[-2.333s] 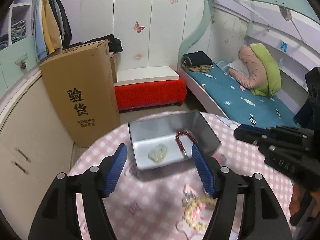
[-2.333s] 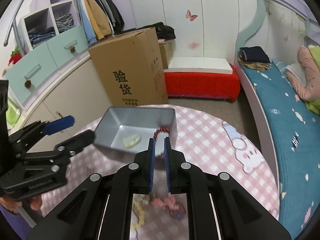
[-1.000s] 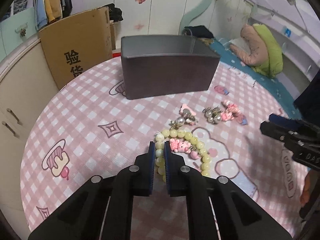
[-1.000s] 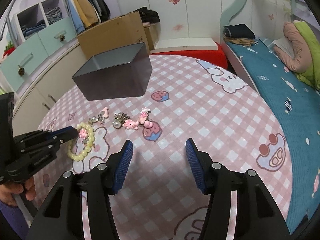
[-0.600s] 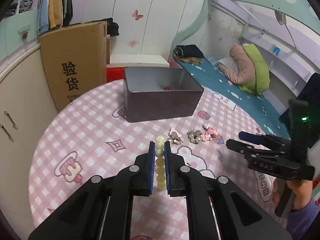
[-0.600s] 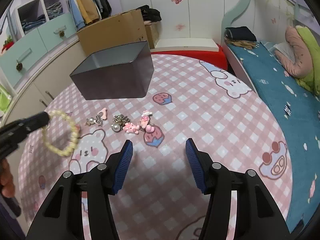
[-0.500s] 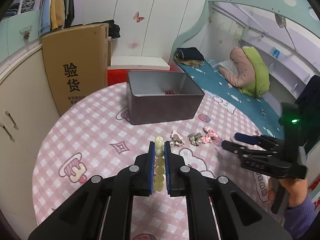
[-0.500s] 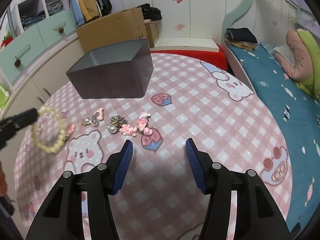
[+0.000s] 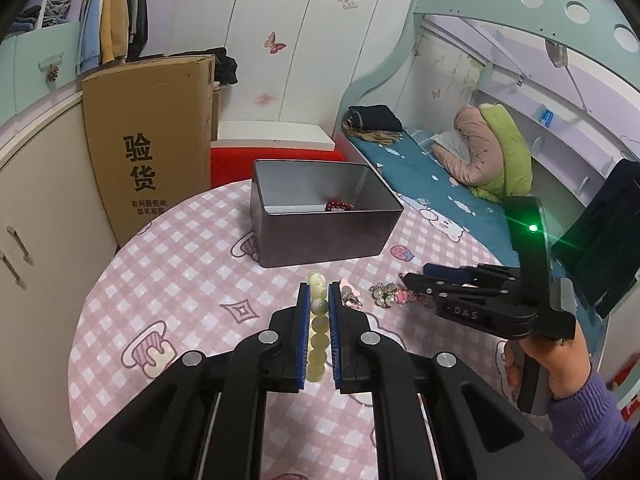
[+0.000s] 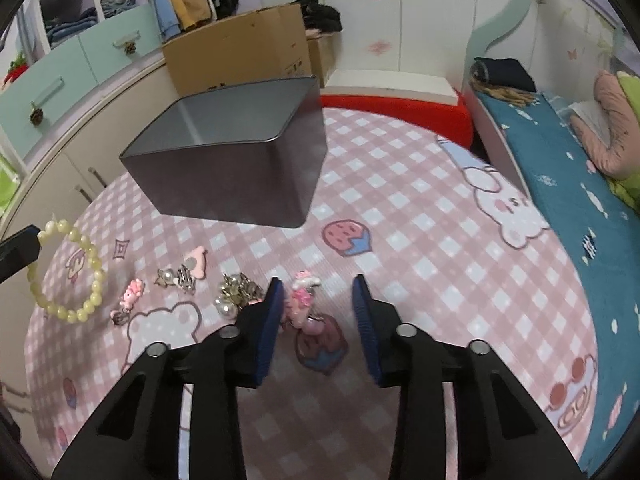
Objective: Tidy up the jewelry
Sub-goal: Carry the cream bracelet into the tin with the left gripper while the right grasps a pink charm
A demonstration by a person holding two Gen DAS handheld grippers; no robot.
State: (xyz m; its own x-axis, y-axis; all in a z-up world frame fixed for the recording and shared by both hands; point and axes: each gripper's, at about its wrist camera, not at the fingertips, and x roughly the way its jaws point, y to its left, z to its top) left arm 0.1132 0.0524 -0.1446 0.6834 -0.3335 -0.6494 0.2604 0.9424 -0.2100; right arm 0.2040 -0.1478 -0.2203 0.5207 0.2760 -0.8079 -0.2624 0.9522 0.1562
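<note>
Step in hand: two pickups at once. The left hand-held gripper (image 9: 319,322) is clamped on the pale yellow-green bead bracelet (image 10: 68,272), which hangs clear of the worktop (image 10: 420,240); the rest of the loop dangles beside its tip in the right wrist view.
Right side: the right hand-held gripper (image 10: 318,306) has just been closing its jaws around the pink charm (image 10: 302,300). The charm lies between the pads, but they do not yet press on it.
Destination: the grey metal tin (image 9: 320,216) stands open on the far side of the worktop, with a red bead bracelet (image 9: 340,205) already inside.
Left to sort: a pearl-and-metal cluster (image 10: 236,294), a pair of clip earrings (image 10: 180,276), a pink hair clip (image 10: 196,260) and a small pink pendant (image 10: 130,298), all lying between the tin and the grippers.
Next move, as I judge it: the left one has to carry the bracelet over the tin's rim and let go; the right one has to finish its squeeze on the small, flat charm without nudging it aside.
Surface: a round worktop under a pink-and-white checked cloth with cartoon prints.
Room: a child's bedroom, with a teal bunk bed (image 9: 432,168), a tall cardboard box (image 9: 152,140), white cupboards with butterfly stickers and hanging clothes.
</note>
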